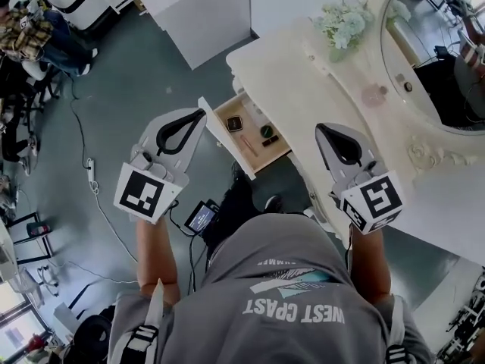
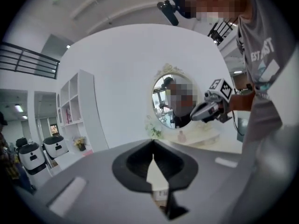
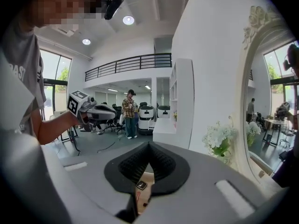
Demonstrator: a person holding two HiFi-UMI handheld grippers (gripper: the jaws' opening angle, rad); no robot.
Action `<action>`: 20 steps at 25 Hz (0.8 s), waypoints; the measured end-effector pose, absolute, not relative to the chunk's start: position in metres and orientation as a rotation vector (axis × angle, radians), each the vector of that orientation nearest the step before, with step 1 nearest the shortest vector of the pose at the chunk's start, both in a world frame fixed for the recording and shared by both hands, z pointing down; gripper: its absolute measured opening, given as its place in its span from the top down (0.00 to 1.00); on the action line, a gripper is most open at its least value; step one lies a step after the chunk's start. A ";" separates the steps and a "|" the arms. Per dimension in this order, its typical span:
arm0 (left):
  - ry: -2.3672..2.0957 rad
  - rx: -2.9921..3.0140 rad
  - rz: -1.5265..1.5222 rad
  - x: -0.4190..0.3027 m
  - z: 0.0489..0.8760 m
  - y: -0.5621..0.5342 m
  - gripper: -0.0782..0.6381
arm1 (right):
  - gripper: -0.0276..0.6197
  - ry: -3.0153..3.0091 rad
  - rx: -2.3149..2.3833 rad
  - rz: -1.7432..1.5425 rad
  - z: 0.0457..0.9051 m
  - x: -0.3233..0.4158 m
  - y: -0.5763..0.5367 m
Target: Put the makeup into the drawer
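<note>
While the left gripper point(image 1: 201, 114) and right gripper point(image 1: 320, 127) hang in the air, each with its dark padded jaws pressed together on nothing, four makeup pieces lie in the one open wooden drawer point(image 1: 220, 135): a square compact point(image 1: 234, 123), a round compact point(image 1: 267, 131), a pink stick point(image 1: 248, 144) and a dark scrap point(image 1: 270, 140) too small to identify.

The drawer point(image 1: 246, 131) is viewed steeply from overhead. Gripper cameras are aimed nearly level; the mirror point(image 1: 426, 40) is shared.

At one o'clock I see a cream dressing table point(image 1: 303, 74), its drawer point(image 1: 254, 112) pale wood inside; grey left gripper point(image 1: 198, 116) and right gripper point(image 1: 322, 131), black-and-white patterned marker cubes point(image 1: 142, 193).
</note>
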State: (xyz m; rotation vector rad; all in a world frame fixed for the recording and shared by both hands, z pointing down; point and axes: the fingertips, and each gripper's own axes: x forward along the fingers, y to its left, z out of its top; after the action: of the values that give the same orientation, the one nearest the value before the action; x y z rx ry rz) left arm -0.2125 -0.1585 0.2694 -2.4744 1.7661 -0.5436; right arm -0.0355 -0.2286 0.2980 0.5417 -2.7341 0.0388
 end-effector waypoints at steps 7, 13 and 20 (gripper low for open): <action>1.725 -2.459 -0.535 -0.171 0.244 -0.143 0.89 | 0.96 -2.768 0.570 0.024 0.279 -0.002 -0.220; 1.724 -2.472 -0.487 -0.148 0.238 -0.143 0.89 | 0.96 -2.784 0.608 0.018 0.275 0.026 -0.216; 1.685 -2.492 -0.511 -0.124 0.235 -0.144 0.89 | 0.96 -2.780 0.649 0.030 0.273 0.053 -0.215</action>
State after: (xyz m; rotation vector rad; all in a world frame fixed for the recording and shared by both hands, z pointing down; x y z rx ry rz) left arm -0.1242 -0.1445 0.2345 -2.4917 1.6845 -0.5110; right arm 0.0531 -0.2146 0.2727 0.6490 -2.7800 0.0304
